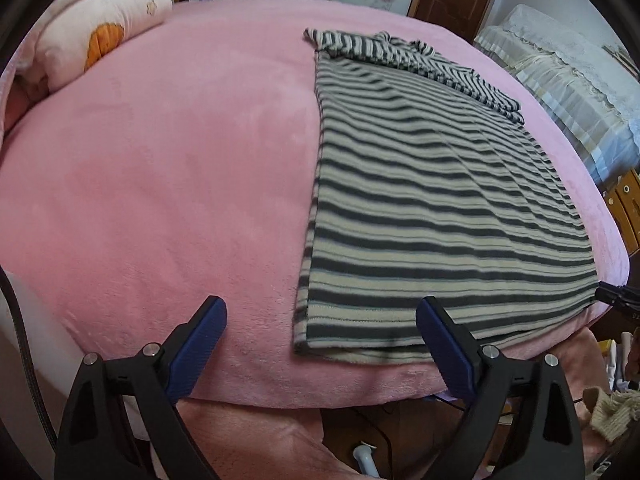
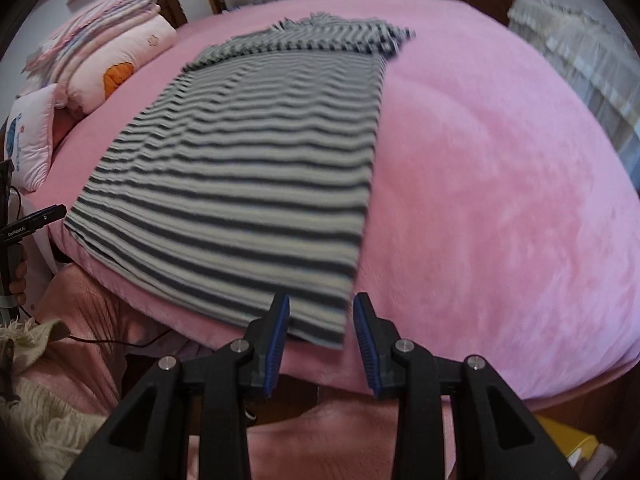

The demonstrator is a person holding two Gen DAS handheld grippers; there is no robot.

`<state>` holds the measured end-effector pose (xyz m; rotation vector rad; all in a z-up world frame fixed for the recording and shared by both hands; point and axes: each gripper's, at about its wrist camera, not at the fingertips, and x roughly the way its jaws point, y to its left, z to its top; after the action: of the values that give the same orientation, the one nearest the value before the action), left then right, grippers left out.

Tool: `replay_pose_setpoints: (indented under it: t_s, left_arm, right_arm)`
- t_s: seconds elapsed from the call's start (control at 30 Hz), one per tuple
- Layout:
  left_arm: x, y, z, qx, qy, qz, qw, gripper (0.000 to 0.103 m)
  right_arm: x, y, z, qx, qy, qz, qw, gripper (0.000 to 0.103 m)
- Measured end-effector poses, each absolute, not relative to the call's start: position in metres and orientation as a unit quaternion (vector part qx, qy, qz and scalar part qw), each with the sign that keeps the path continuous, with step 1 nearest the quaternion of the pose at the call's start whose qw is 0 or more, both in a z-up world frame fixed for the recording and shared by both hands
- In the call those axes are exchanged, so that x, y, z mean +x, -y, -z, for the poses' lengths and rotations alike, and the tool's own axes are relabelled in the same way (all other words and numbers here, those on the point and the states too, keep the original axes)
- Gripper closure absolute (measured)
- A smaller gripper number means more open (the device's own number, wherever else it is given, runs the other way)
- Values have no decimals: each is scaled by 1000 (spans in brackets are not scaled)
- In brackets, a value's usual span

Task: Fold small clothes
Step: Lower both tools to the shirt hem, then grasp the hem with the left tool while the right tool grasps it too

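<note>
Nearest in the left wrist view, the left gripper [image 1: 322, 320] hangs over the near edge of the bed with its blue-padded jaws spread wide and nothing between them; the near left corner of the garment's hem lies just beyond the gap. In the right wrist view the right gripper [image 2: 322, 316] has its jaws partly open, a narrow gap with nothing pinched, poised just above the near right corner of the hem. Both grippers tilt steeply down toward the bed.

The dark-and-cream striped knit garment [image 1: 440, 208] lies flat on the pink plush bed cover [image 1: 160, 184], its hem at the near edge, its long sides already folded in, the sleeves bunched across the far end. It looks soft, light and limp, likely to sag and drag on the fuzzy cover, so the two near hem corners seem the best places to pinch, taking all layers together.

Farther off, at the far left, sits a pink folded quilt with an orange print [image 1: 108, 40]. A hand [image 2: 18, 276] on the other gripper's handle shows at the left edge of the right wrist view.
</note>
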<state>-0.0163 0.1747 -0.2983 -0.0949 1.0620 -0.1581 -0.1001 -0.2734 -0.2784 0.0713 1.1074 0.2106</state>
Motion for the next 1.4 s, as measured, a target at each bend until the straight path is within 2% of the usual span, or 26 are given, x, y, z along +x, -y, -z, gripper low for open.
replay_pose_setpoints:
  t_s: [0.43, 0.5, 0.57, 0.6, 0.63, 0.67, 1.1, 1.17, 1.2, 1.23, 1.27, 1.3, 1.4]
  left_arm:
    - [-1, -186, 320, -94, -521, 90, 843, 9]
    - [-1, -190, 322, -104, -521, 94, 842, 14]
    - [-2, -194, 323, -118, -522, 101, 839, 32]
    - [-4, -196, 322, -125, -521, 108, 837, 38]
    - [-4, -197, 321, -133, -522, 118, 834, 48]
    - [-4, -197, 321, -135, -523, 123, 832, 52]
    - [1, -182, 329, -125, -551, 152, 811, 51]
    - [1, -177, 330, -116, -554, 150, 811, 52]
    - [1, -176, 330, -111, -555, 146, 811, 55]
    - [2, -173, 331, -110, -555, 143, 812, 73]
    - [3, -173, 332, -112, -558, 140, 810, 89]
    - [4, -174, 333, -120, -561, 142, 807, 93]
    - [5, -178, 335, -140, -562, 142, 803, 93]
  right_arm:
    - [-89, 273, 300, 70, -554, -122, 821, 70]
    - [-88, 272, 303, 73, -558, -124, 817, 70]
    - [-88, 272, 304, 76, -560, -127, 815, 70]
    - [-87, 273, 304, 78, -560, -129, 814, 70]
    - [-87, 273, 304, 82, -561, -130, 814, 70]
    - [-87, 275, 304, 86, -561, -130, 813, 70]
    - [-86, 279, 309, 103, -572, -137, 802, 70]
    - [-85, 277, 310, 102, -574, -140, 800, 77]
    - [-85, 276, 311, 103, -576, -143, 798, 80]
    - [-85, 277, 311, 106, -577, -146, 796, 90]
    - [-84, 277, 311, 110, -577, -149, 795, 93]
    - [-84, 278, 310, 114, -577, -149, 795, 93]
    - [-84, 280, 309, 123, -578, -149, 793, 93]
